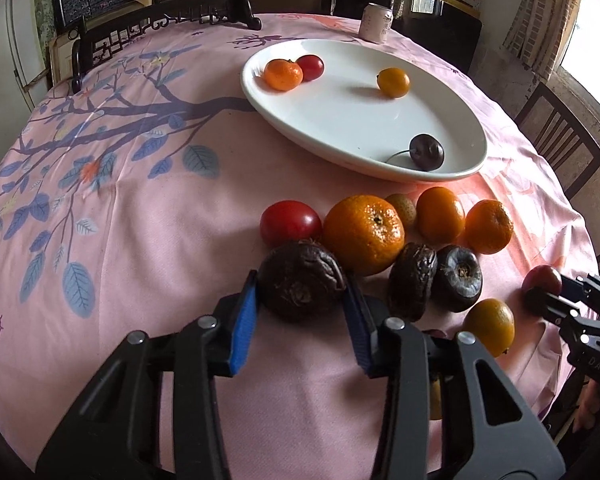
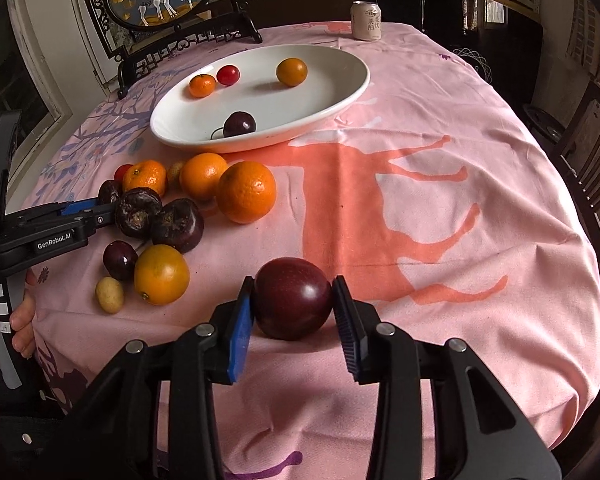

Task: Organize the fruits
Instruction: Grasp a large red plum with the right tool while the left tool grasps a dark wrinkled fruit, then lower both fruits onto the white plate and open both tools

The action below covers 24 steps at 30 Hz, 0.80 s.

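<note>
My left gripper (image 1: 302, 294) is shut on a dark brown water chestnut (image 1: 300, 280) at the near edge of a fruit pile. My right gripper (image 2: 294, 308) is shut on a dark red plum (image 2: 293, 298) that rests on the tablecloth. The white oval plate (image 1: 340, 128) holds a mandarin (image 1: 283, 75), a cherry tomato (image 1: 311, 67), a kumquat (image 1: 393, 82) and a cherry (image 1: 426, 151). Loose on the cloth lie a tomato (image 1: 290, 221), a large mandarin (image 1: 364, 233), two more water chestnuts (image 1: 414, 285) and other oranges (image 1: 440, 214).
A drink can (image 2: 366, 21) stands at the table's far edge. A framed deer ornament on a dark stand (image 2: 168, 4) is at the back left. Wooden chairs (image 1: 560, 140) stand to the right. A cherry (image 2: 119, 260), a kumquat (image 2: 162, 274) and a small yellow fruit (image 2: 110, 295) lie near the front edge.
</note>
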Each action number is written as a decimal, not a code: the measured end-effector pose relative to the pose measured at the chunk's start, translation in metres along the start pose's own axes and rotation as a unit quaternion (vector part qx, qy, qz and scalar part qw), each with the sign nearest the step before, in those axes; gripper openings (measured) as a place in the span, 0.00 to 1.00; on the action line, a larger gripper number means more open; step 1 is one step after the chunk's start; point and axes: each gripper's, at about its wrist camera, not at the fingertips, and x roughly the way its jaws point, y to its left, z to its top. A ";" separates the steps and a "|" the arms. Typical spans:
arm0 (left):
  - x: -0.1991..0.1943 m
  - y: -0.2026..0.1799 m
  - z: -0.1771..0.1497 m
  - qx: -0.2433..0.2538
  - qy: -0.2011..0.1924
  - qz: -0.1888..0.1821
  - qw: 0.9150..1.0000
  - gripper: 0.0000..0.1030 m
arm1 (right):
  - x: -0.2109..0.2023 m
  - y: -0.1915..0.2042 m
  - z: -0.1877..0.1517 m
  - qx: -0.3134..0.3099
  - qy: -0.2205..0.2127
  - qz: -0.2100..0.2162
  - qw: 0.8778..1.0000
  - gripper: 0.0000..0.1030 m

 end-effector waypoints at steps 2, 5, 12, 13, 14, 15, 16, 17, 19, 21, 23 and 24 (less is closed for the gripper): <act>0.000 0.001 0.000 -0.004 -0.002 -0.005 1.000 0.40 | 0.001 0.000 0.000 0.011 -0.006 0.001 1.000 0.36; -0.007 0.007 -0.002 -0.018 -0.002 -0.025 1.000 0.40 | -0.007 0.004 0.003 0.008 -0.019 -0.003 1.000 0.36; -0.036 0.022 -0.004 -0.038 -0.032 -0.020 0.999 0.39 | -0.016 0.011 0.019 0.008 -0.040 0.001 0.999 0.36; -0.039 0.023 -0.003 -0.038 -0.034 -0.020 0.998 0.39 | -0.014 0.011 0.021 0.009 -0.039 0.002 0.999 0.36; -0.043 0.024 0.000 -0.036 -0.036 -0.022 0.998 0.39 | -0.013 0.012 0.023 0.008 -0.037 0.003 0.999 0.36; -0.046 0.024 0.004 -0.033 -0.039 -0.022 0.998 0.39 | -0.013 0.014 0.025 0.007 -0.036 0.005 0.999 0.36; -0.049 0.022 0.009 -0.024 -0.041 -0.022 0.999 0.39 | -0.013 0.015 0.027 0.003 -0.037 0.007 0.999 0.36; -0.050 0.020 0.016 -0.015 -0.042 -0.023 0.999 0.39 | -0.013 0.017 0.030 -0.002 -0.039 0.006 0.999 0.36; -0.049 0.018 0.030 -0.011 -0.042 -0.025 0.999 0.40 | -0.012 0.020 0.035 -0.006 -0.042 0.004 0.999 0.36; -0.042 0.014 0.049 -0.007 -0.034 -0.026 0.999 0.40 | -0.009 0.020 0.041 -0.004 -0.040 0.008 0.999 0.36; -0.034 0.006 0.073 0.003 -0.030 -0.024 0.999 0.40 | -0.005 0.021 0.050 -0.010 -0.036 0.012 0.999 0.36; -0.031 0.001 0.087 0.010 -0.031 -0.020 0.999 0.40 | -0.004 0.022 0.057 -0.016 -0.037 0.010 0.999 0.36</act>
